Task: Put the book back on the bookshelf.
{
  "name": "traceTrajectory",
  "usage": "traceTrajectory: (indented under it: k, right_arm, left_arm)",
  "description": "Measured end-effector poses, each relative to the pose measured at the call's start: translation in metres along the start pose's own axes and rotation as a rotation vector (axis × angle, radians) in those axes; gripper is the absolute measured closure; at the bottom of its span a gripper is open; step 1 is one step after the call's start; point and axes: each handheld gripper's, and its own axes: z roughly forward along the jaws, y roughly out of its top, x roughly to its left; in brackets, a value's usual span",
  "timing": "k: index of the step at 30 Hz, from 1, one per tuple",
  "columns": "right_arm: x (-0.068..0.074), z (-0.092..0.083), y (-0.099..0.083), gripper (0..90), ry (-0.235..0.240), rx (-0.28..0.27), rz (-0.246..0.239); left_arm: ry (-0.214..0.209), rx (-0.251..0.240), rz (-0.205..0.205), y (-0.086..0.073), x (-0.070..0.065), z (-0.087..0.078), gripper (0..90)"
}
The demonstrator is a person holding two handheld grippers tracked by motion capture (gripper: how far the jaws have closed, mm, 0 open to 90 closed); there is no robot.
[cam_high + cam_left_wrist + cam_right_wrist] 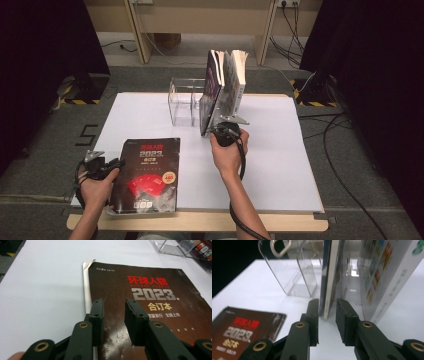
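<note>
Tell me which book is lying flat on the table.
The dark book by the left gripper; the others stand upright at the clear holder.

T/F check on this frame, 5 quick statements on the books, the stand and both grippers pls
1. The dark brown magazine with red and silver title print lies flat on the white table sheet. True.
2. The left gripper has its fingers clamped on the clear acrylic book stand. False: it sits over the flat magazine's left edge, fingers apart, away from the stand.
3. The thin dark-covered book stands upright in the stand. True.
4. The right gripper straddles the bottom edge of that upright book. True: one finger on each side, a gap on the right side.
5. The stand lies tipped over on the floor. False: it stands on the sheet.
</note>
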Motion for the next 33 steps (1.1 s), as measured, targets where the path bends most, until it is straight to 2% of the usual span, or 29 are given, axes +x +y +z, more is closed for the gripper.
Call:
traceTrajectory:
  k: [2, 7, 11, 15, 18, 22, 33]
  right_arm:
    - [-0.001, 0.004, -0.005, 74.0, 0.011, 0.041, -0.002]
    - [-0.004, 0.009, -0.013, 73.4, 0.025, 0.092, 0.014]
    - [-0.006, 0.01, -0.015, 73.3, 0.024, 0.097, 0.014]
    - [-0.007, 0.009, -0.016, 73.4, 0.024, 0.101, 0.015]
    - [-0.008, 0.01, -0.017, 73.7, 0.026, 0.107, 0.015]
    - [-0.009, 0.011, -0.019, 73.9, 0.031, 0.124, 0.017]
    - [-0.012, 0.015, -0.024, 74.4, 0.039, 0.158, 0.019]
  left_arm:
    - [0.011, 0.01, -0.012, 0.003, 0.003, 0.004, 67.0]
    - [0.023, 0.019, -0.023, 0.009, 0.012, 0.011, 64.3]
    - [0.03, 0.033, -0.035, 0.017, 0.022, 0.018, 65.4]
    - [0.037, 0.057, -0.04, 0.018, 0.027, 0.022, 72.3]
    - [0.057, 0.074, -0.031, 0.018, 0.028, 0.024, 79.6]
    - [0.07, 0.095, -0.03, 0.017, 0.031, 0.03, 84.8]
    - [0.074, 0.126, 0.021, 0.022, 0.029, 0.036, 90.0]
